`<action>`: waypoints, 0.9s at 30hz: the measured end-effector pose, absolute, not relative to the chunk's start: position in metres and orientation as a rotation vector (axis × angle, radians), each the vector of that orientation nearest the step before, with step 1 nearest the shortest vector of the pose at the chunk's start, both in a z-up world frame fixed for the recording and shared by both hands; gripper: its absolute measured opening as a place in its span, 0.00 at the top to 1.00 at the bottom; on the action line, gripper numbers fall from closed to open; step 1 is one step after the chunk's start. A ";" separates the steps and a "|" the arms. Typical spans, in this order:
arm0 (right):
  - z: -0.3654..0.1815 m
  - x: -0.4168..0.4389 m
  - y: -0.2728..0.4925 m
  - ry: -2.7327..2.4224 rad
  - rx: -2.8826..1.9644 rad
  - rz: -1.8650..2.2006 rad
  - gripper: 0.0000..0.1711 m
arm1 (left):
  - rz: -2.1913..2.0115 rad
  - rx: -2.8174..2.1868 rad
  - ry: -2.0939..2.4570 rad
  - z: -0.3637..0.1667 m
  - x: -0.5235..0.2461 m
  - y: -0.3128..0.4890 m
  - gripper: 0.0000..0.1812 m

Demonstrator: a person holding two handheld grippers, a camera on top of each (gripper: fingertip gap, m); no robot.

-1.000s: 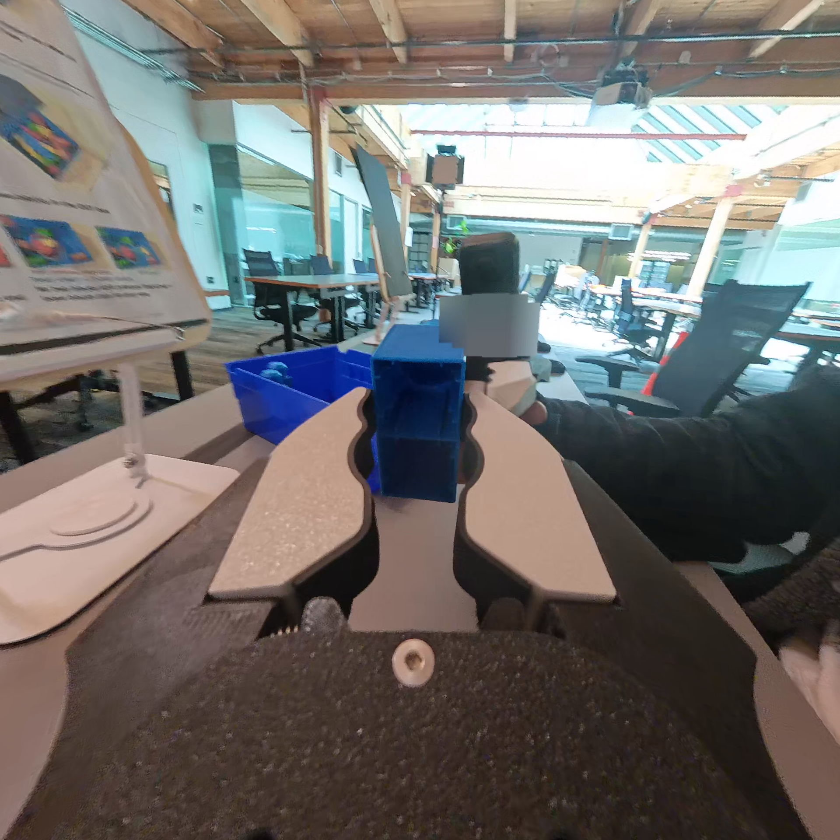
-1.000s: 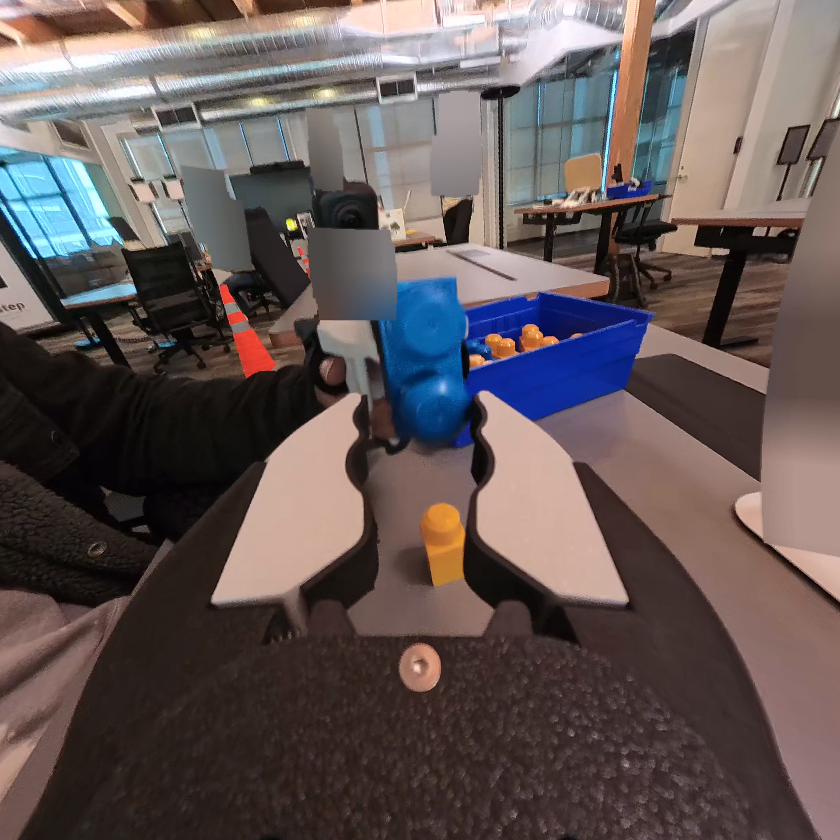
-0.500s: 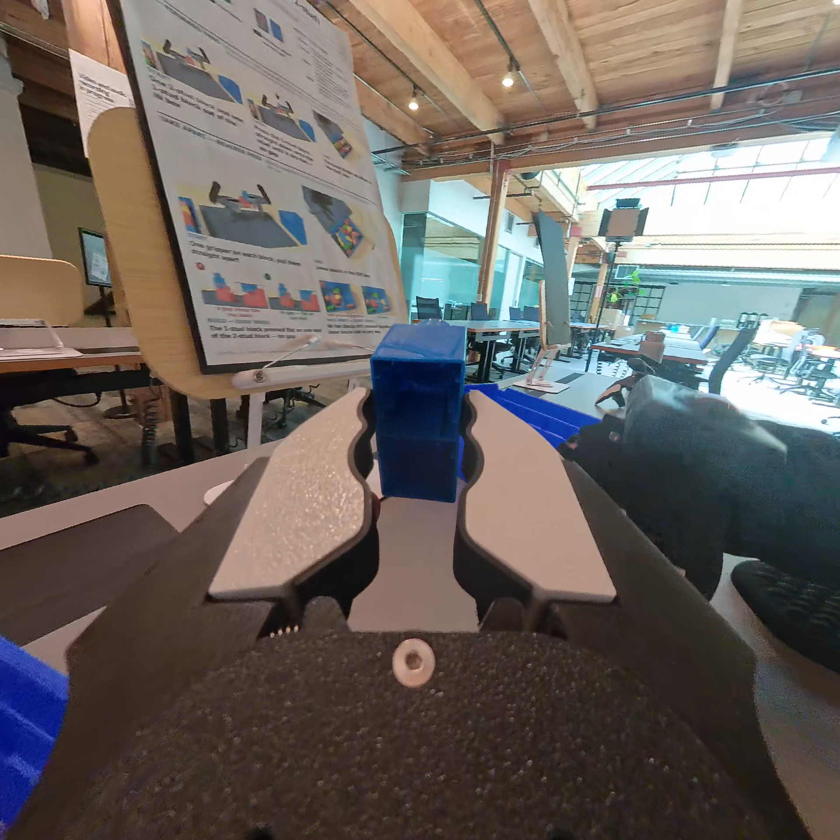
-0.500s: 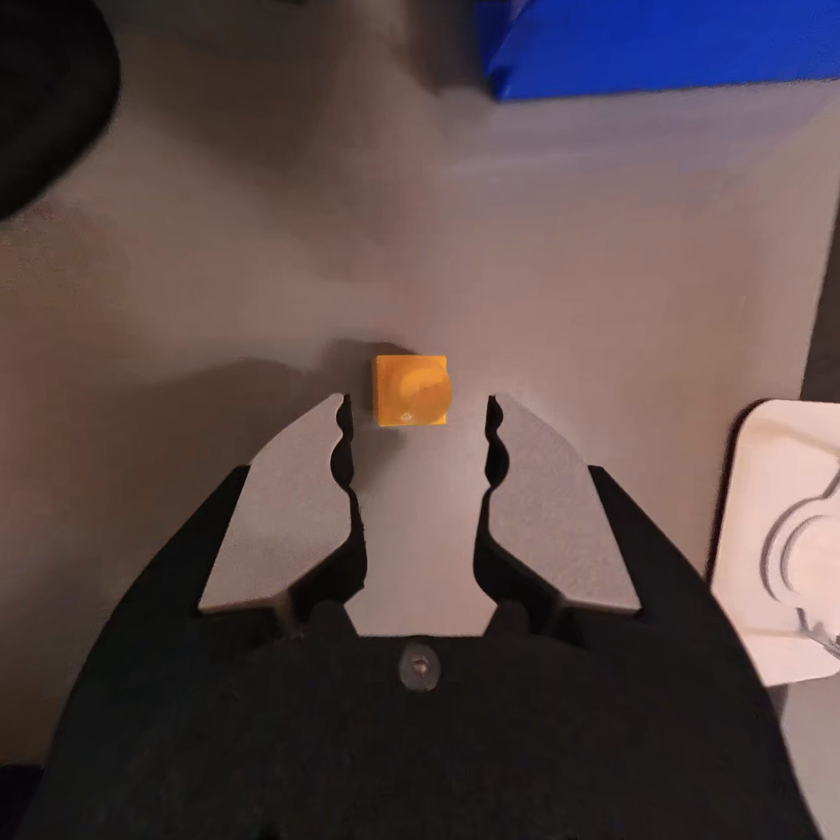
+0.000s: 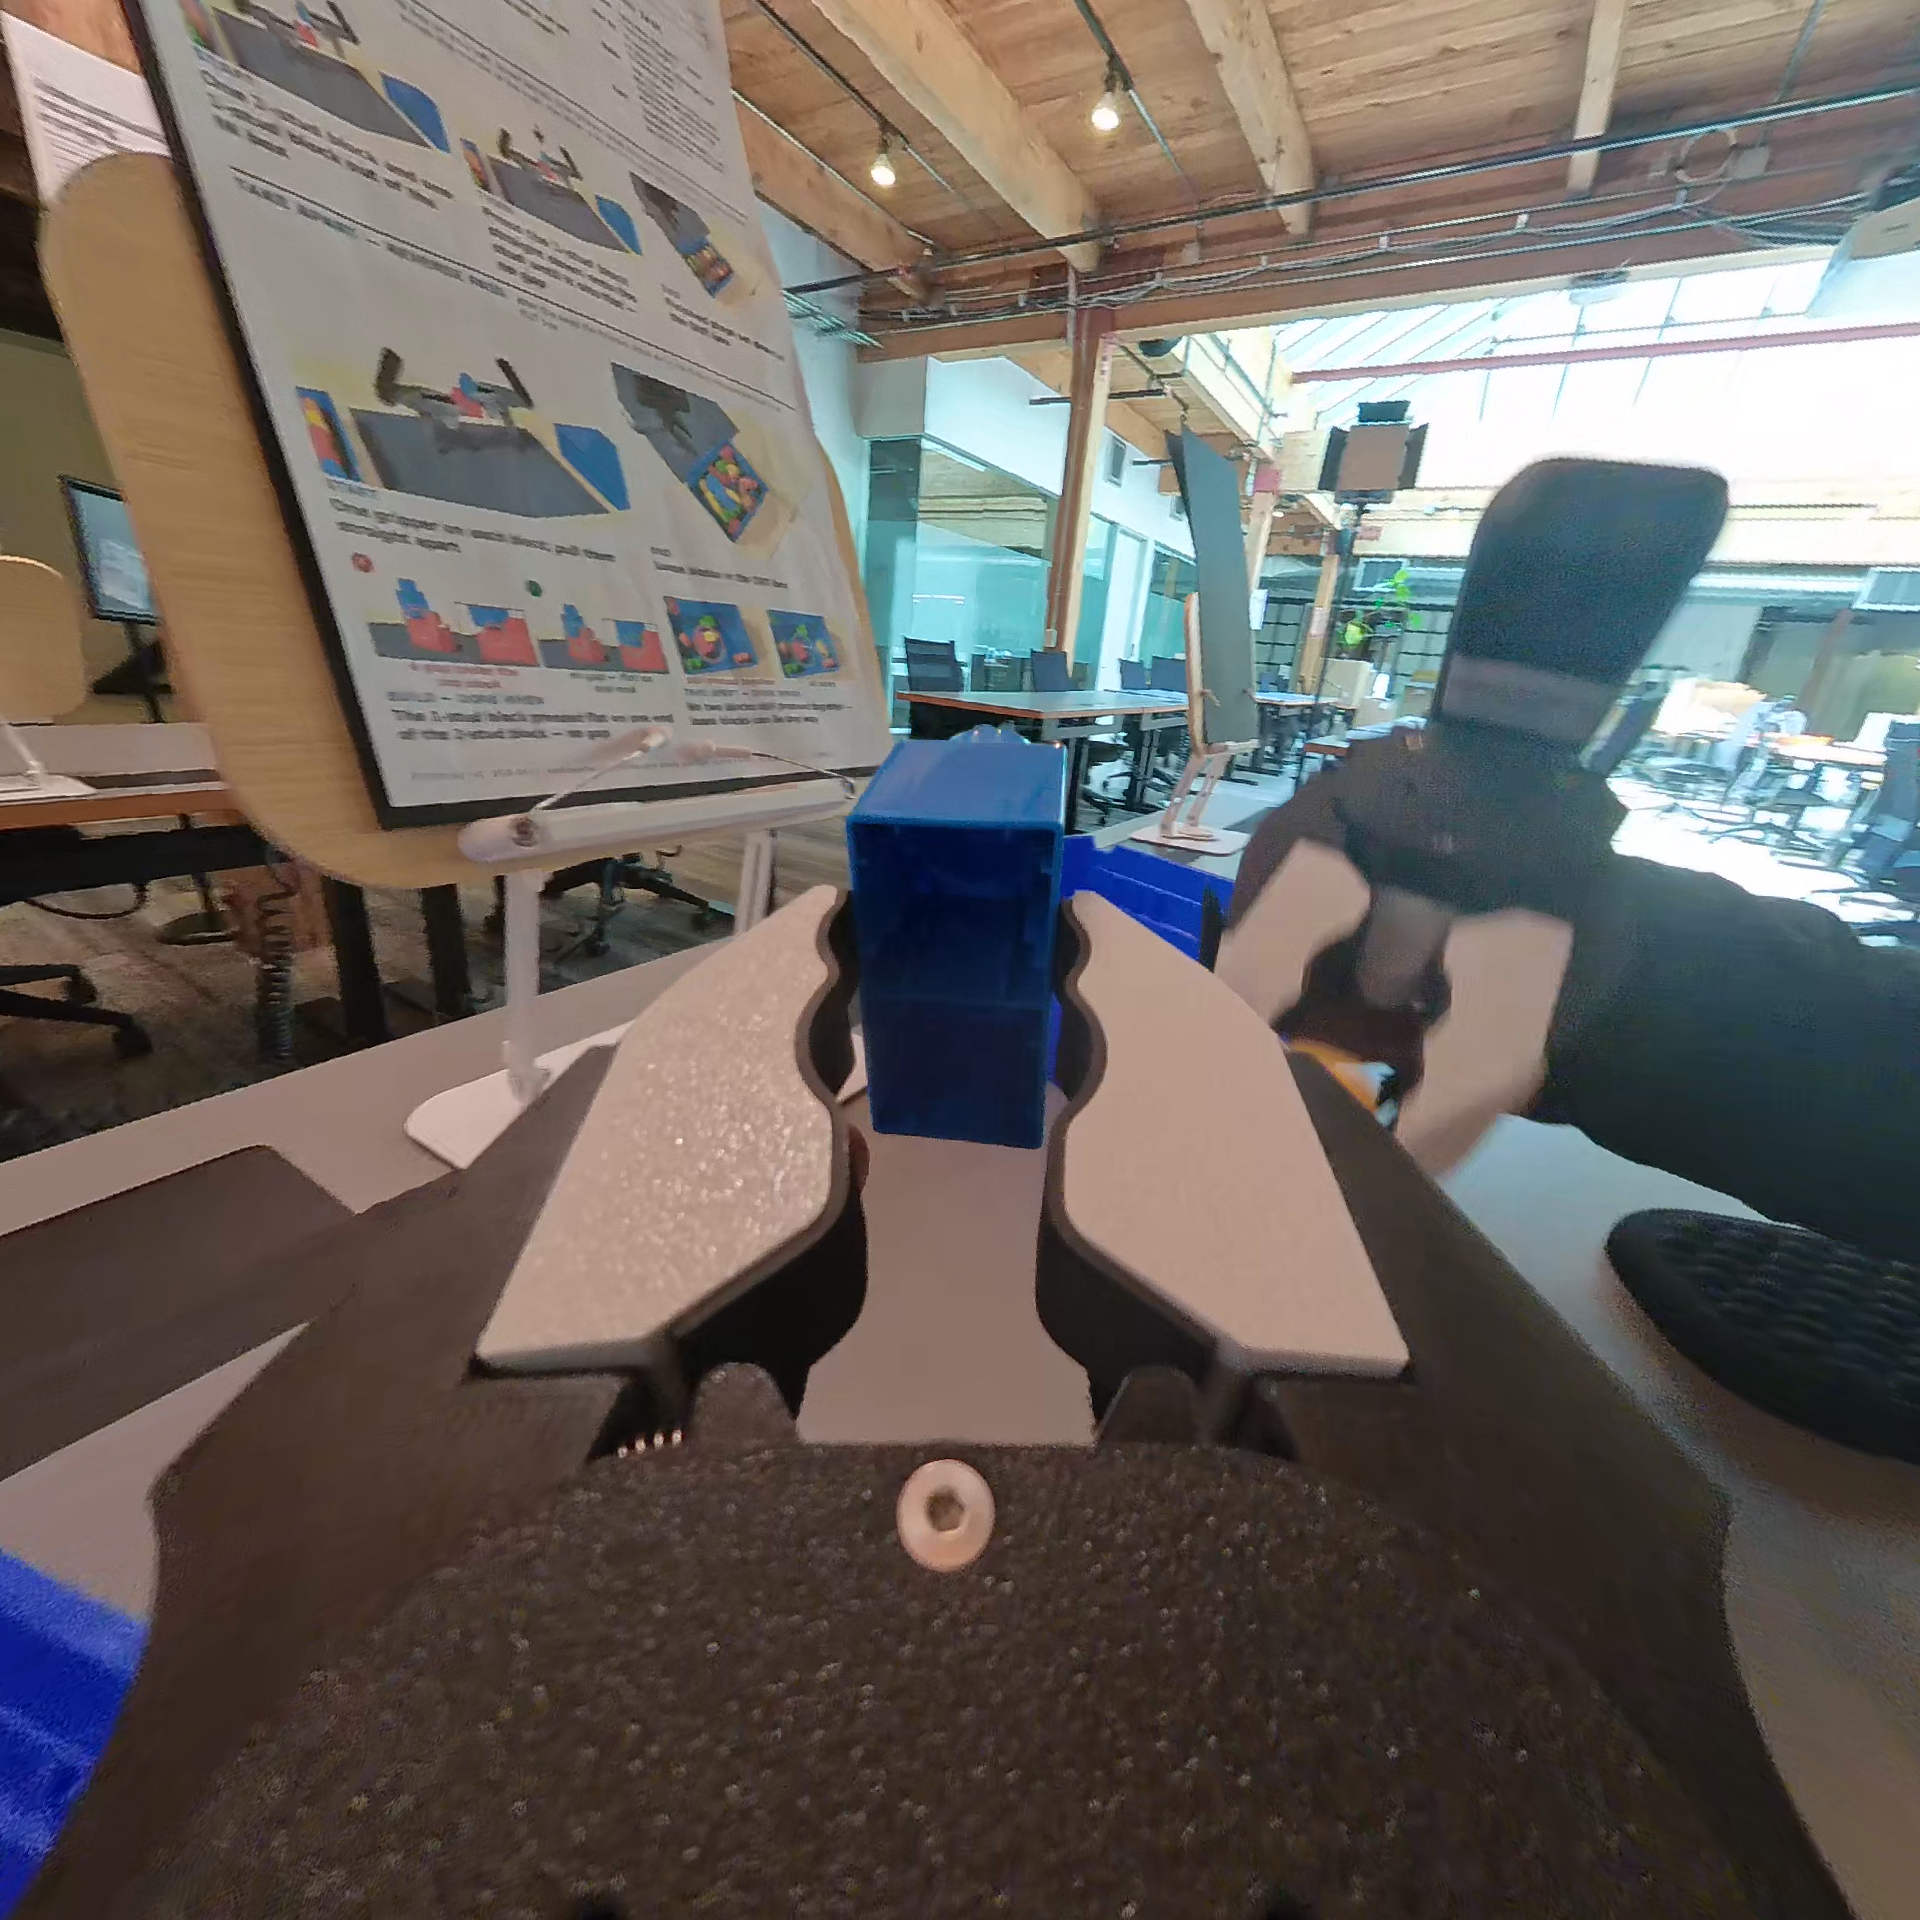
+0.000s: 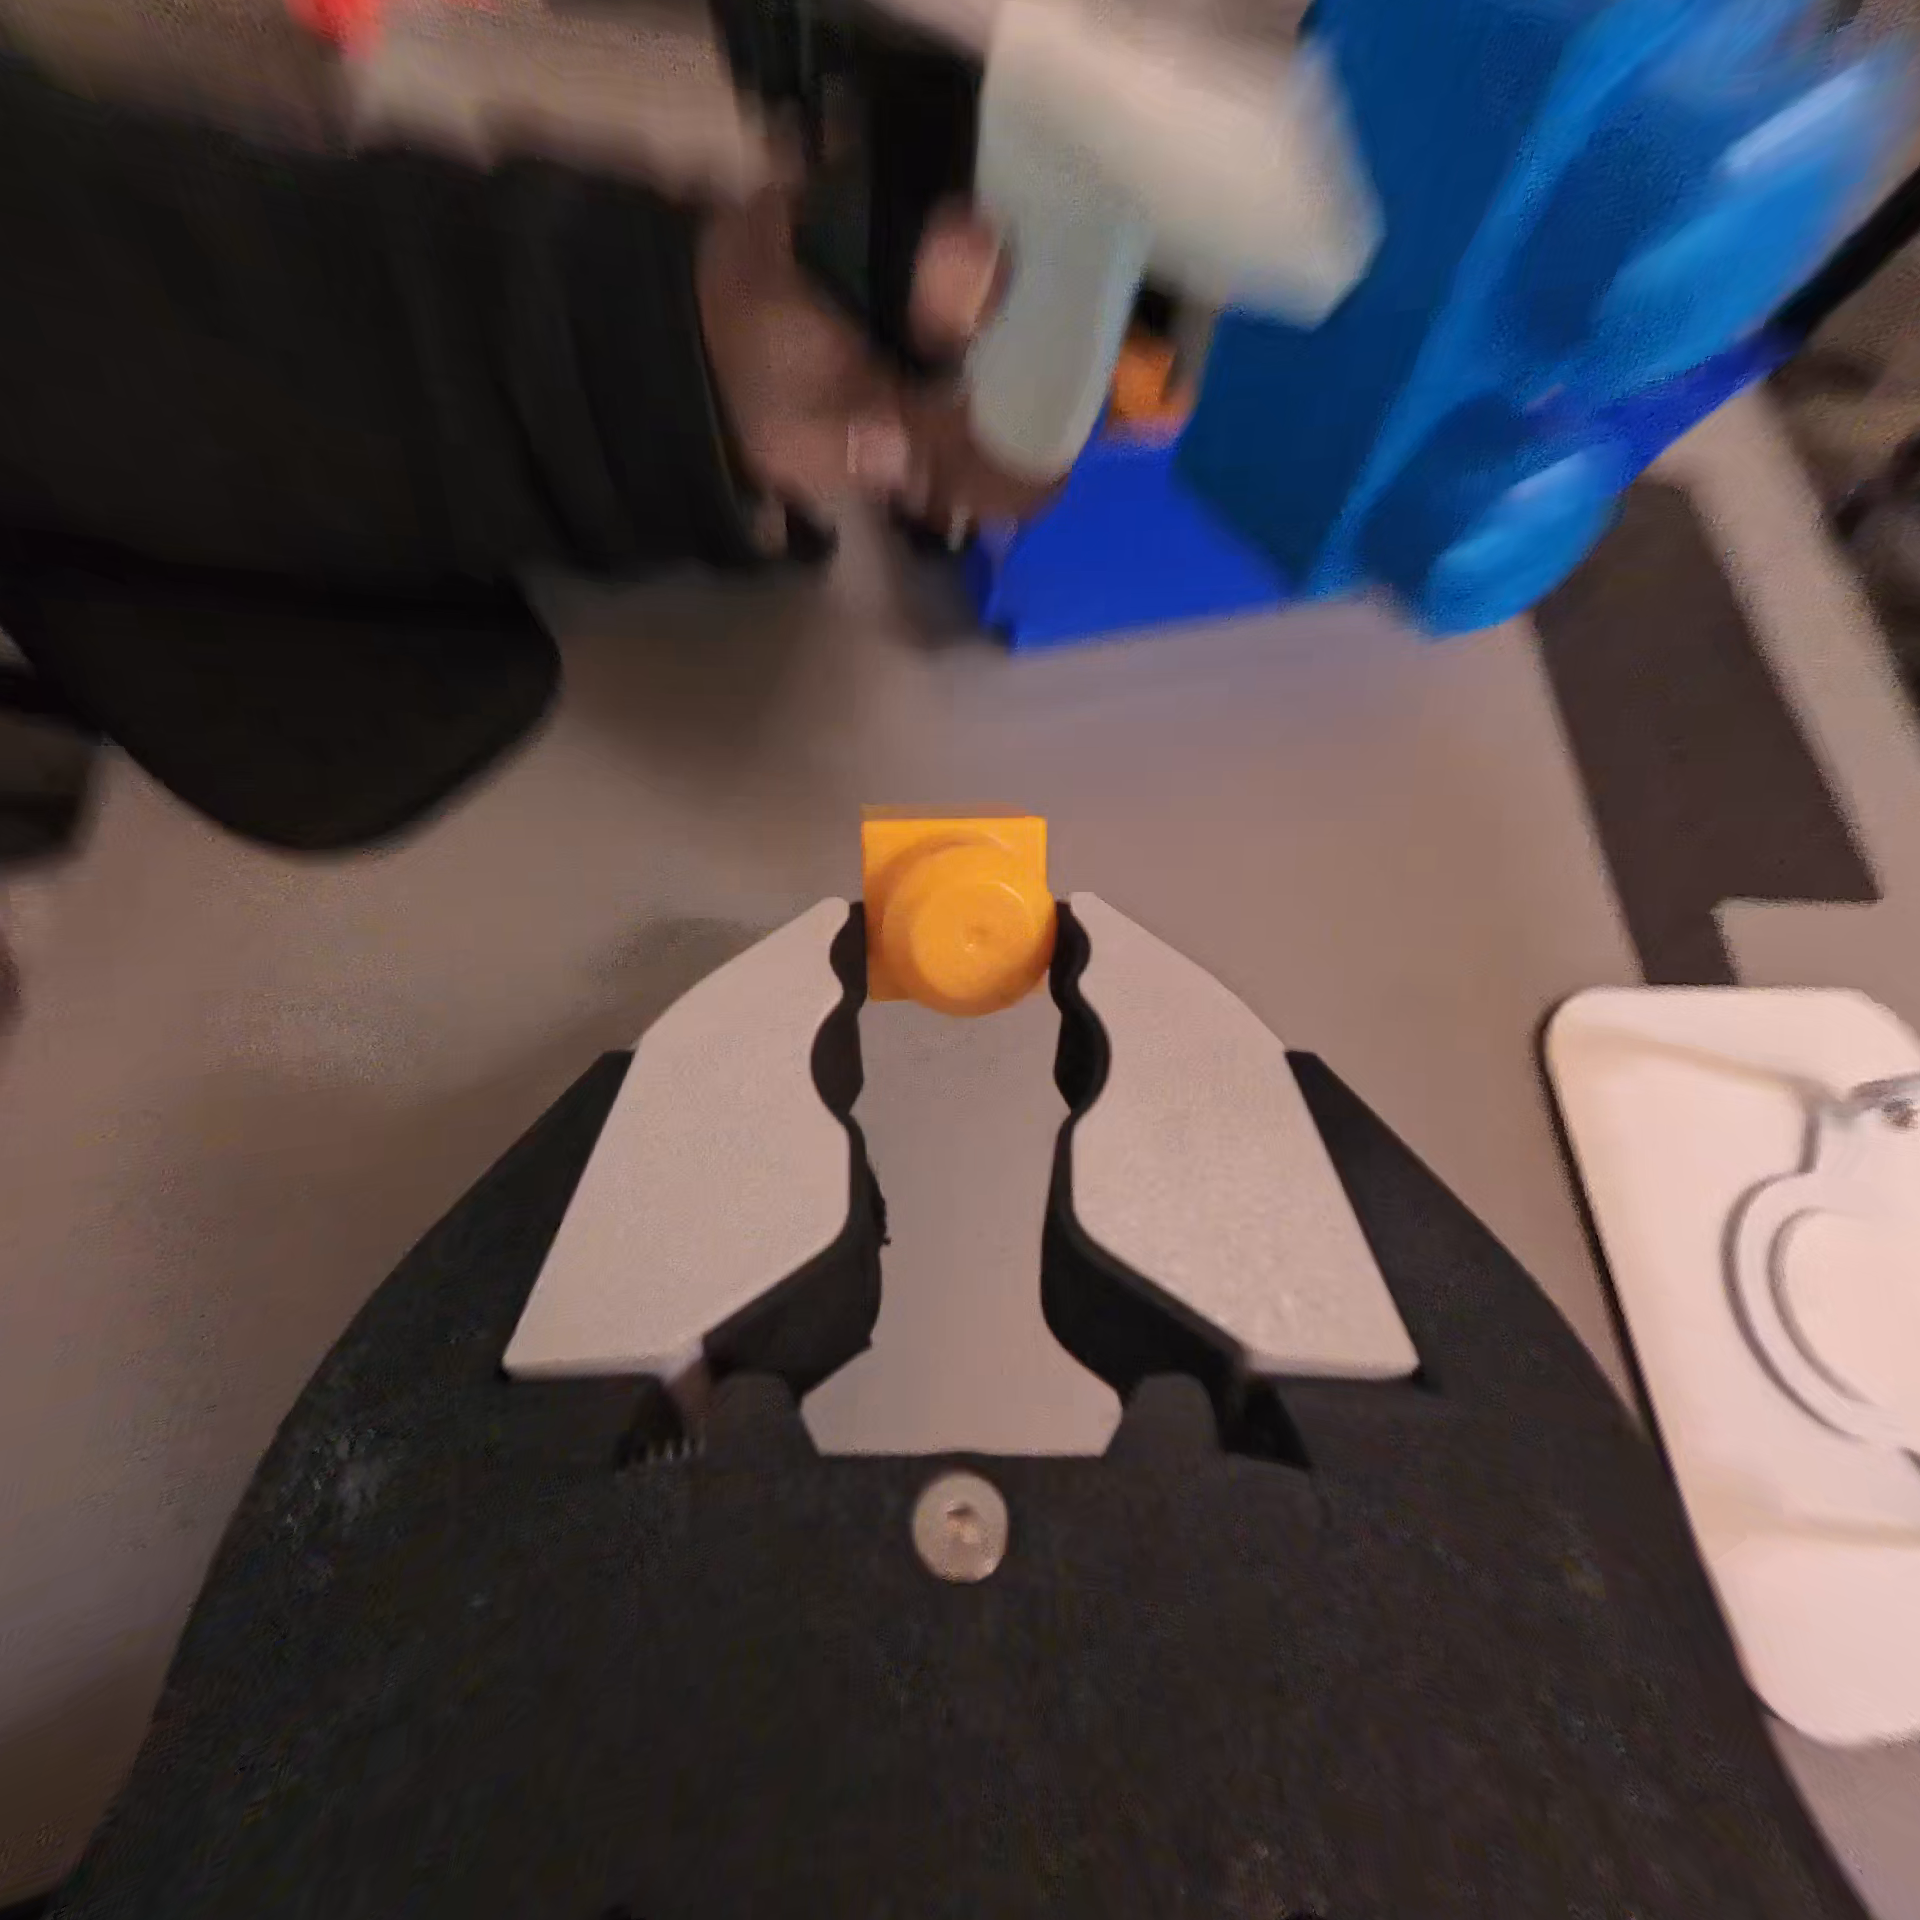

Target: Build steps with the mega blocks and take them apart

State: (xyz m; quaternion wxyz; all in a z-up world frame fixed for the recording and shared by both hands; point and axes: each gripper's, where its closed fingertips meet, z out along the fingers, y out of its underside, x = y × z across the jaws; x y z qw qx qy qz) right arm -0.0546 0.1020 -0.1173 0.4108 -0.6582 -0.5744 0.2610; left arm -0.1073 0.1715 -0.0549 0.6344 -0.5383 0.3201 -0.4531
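Observation:
My left gripper [image 5: 956, 935] is shut on a blue two-stud block [image 5: 951, 997] and holds it above the grey table, hollow underside facing the camera. My right gripper [image 6: 956, 920] is shut on a small orange one-stud block [image 6: 951, 909], its stud facing the camera, low over the table. In the left wrist view the right gripper [image 5: 1392, 966] is blurred at the right, with a bit of the orange block [image 5: 1340, 1070] below it. The blue block [image 6: 1507, 312] shows blurred at the top right of the right wrist view.
A blue bin [image 5: 1132, 894] stands behind the blue block; it also shows in the right wrist view [image 6: 1101, 561]. An instruction board [image 5: 499, 395] on a white stand [image 6: 1745, 1195] is on the left. A dark sleeve [image 5: 1714, 1039] reaches in from the right.
My right gripper has closed on the orange block, which was lying just ahead of the open jaws. The left gripper keeps hold of the blue block and has moved nearer to the right gripper.

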 end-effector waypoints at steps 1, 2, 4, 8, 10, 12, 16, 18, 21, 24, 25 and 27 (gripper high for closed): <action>-0.094 -0.045 0.101 -1.337 -1.571 0.738 0.80 | -1.056 -1.229 0.747 -0.055 -0.104 0.168 0.80; -0.074 -0.033 0.101 -1.230 -1.497 0.799 0.80 | -1.076 -1.227 0.764 -0.056 -0.101 0.165 0.80; -0.046 -0.006 0.103 -1.040 -1.386 0.879 0.80 | -1.127 -1.221 0.810 -0.057 -0.092 0.156 0.80; -0.039 0.027 0.103 -0.839 -1.302 0.985 0.80 | -1.264 -1.207 0.912 -0.061 -0.072 0.132 0.80; -0.043 0.031 0.100 -0.794 -1.274 1.028 0.80 | -1.309 -1.201 0.964 -0.063 -0.062 0.121 0.80; -0.047 0.030 0.099 -0.763 -1.252 1.078 0.80 | -1.335 -1.202 0.996 -0.066 -0.054 0.113 0.80; -0.052 0.021 0.096 -0.768 -1.237 1.149 0.80 | -1.349 -1.214 1.034 -0.074 -0.043 0.105 0.80; -0.054 0.017 0.095 -0.781 -1.237 1.151 0.80 | -1.357 -1.218 1.045 -0.076 -0.040 0.103 0.80; -0.058 0.013 0.093 -0.798 -1.246 1.151 0.81 | -1.367 -1.216 1.057 -0.077 -0.039 0.100 0.80; -0.061 0.009 0.092 -0.817 -1.260 1.149 0.81 | -1.360 -1.218 1.077 -0.079 -0.037 0.098 0.80; -0.062 0.008 0.092 -0.817 -1.259 1.151 0.81 | -1.361 -1.217 1.075 -0.079 -0.037 0.098 0.80; -0.063 0.008 0.092 -0.823 -1.268 1.150 0.81 | -1.364 -1.222 1.077 -0.080 -0.037 0.098 0.80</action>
